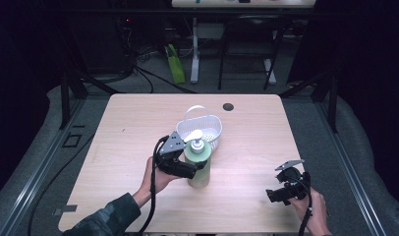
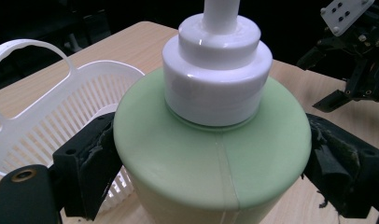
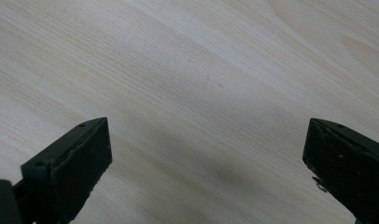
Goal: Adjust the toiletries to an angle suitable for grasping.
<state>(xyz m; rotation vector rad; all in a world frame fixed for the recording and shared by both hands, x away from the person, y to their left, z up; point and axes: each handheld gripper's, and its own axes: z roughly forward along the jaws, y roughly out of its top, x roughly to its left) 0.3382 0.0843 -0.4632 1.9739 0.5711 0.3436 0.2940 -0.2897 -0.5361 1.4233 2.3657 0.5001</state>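
A pale green pump bottle [image 1: 200,178] with a white pump head stands upright near the middle of the wooden table [image 1: 133,128]. My left gripper [image 1: 192,169] reaches in from the left, and both black pads press on the bottle's shoulder [image 2: 211,154], one on each side. Right behind the bottle sits a white slotted basket [image 1: 211,127] with a handle, which also appears past the bottle's left side as the basket [image 2: 47,107]. My right gripper [image 1: 276,195] hovers low at the front right, with its jaws wide apart over bare wood [image 3: 206,93] and nothing between them.
A dark round hole [image 1: 228,106] marks the table's far edge. Beyond the table are desk legs, cables and a green bag [image 1: 175,64] on the floor. The other gripper [image 2: 355,65] shows at the upper right of the left gripper view.
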